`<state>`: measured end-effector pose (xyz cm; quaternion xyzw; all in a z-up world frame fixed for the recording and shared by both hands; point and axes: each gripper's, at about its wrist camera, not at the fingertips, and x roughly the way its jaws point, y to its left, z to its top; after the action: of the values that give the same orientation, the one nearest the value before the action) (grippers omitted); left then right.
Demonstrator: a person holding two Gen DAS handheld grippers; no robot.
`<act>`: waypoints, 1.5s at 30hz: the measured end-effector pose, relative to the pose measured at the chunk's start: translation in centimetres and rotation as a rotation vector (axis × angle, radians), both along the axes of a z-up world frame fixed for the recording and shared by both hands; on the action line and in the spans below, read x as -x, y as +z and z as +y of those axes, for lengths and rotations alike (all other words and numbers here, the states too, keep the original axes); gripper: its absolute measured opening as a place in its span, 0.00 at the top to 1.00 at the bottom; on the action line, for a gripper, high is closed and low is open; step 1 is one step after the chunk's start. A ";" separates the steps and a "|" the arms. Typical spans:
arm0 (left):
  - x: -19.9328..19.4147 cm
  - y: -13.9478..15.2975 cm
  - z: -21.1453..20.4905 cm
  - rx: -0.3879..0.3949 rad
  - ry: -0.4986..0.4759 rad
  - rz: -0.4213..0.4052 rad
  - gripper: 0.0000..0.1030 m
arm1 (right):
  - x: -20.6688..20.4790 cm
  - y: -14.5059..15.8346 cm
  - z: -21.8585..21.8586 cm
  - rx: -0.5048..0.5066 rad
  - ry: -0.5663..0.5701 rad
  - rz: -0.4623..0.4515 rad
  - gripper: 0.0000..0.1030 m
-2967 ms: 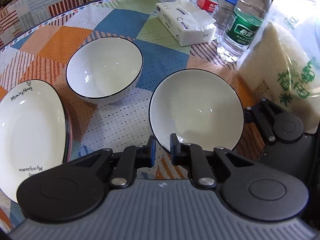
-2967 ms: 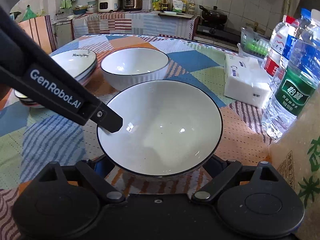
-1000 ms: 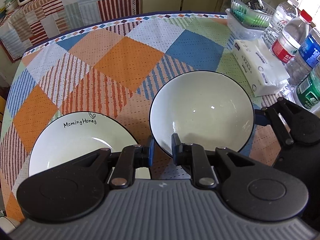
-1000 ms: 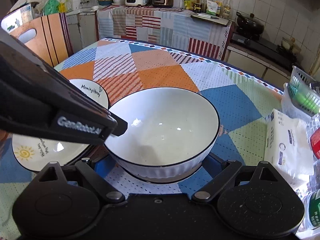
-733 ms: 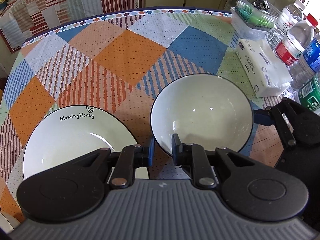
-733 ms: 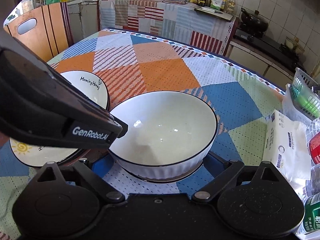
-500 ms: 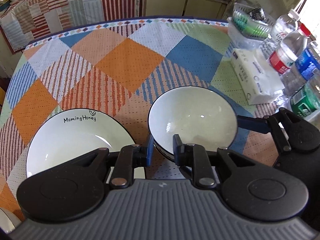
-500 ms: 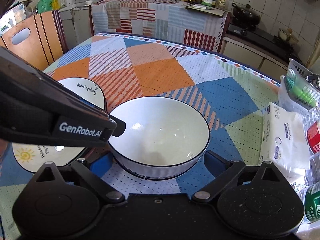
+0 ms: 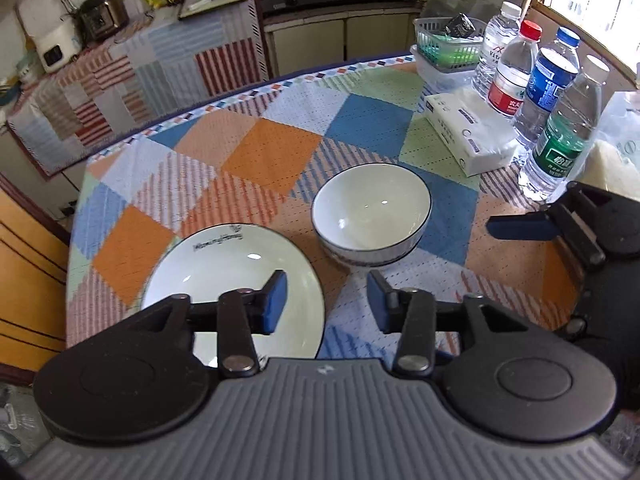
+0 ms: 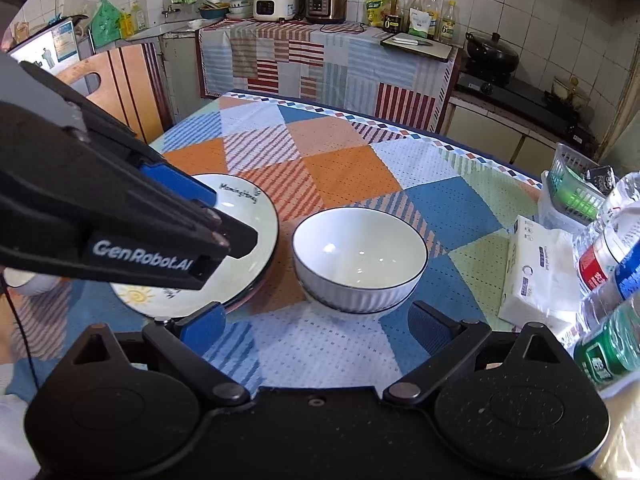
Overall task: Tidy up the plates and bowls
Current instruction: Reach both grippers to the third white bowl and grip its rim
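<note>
The left gripper [image 9: 327, 302] was seen with its jaws opening and nothing between them, and the right gripper [image 10: 316, 326] was spread wide and empty. On the patchwork tablecloth [image 9: 256, 152] the stacked bowls [image 10: 359, 258] were set just beside the plate pile [image 10: 256, 216]. A clean release would be best served if both grippers were lifted clear without the rims being nudged.
</note>
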<state>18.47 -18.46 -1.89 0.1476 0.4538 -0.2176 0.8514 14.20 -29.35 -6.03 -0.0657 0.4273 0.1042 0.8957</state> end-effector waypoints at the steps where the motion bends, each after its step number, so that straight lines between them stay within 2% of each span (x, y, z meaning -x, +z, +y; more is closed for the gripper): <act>1: 0.6 0.4 0.5 0.002 0.000 0.002 0.55 | 0.6 0.4 0.2 -0.001 0.003 0.002 0.04; 15: 7.9 2.8 9.2 0.024 0.027 0.045 0.39 | 7.4 4.6 3.9 0.021 0.066 -0.005 0.04; 25: 10.9 3.1 16.7 0.000 0.091 0.032 0.35 | 10.3 5.9 9.6 0.005 0.180 0.008 0.04; 31: 11.1 1.5 21.1 -0.015 0.143 0.058 0.35 | 10.0 4.7 13.6 -0.009 0.254 0.031 0.04; 37: 10.5 -0.4 24.6 -0.019 0.186 0.084 0.34 | 8.2 1.2 17.5 -0.009 0.317 0.060 0.04; 45: 8.4 -3.0 28.4 0.008 0.222 0.134 0.33 | 6.2 -2.2 21.8 -0.060 0.410 0.073 0.04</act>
<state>10.04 9.94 -4.92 0.0783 0.5223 -0.1331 0.8387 7.98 -7.51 -8.25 -0.1210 0.4340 0.2993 0.8411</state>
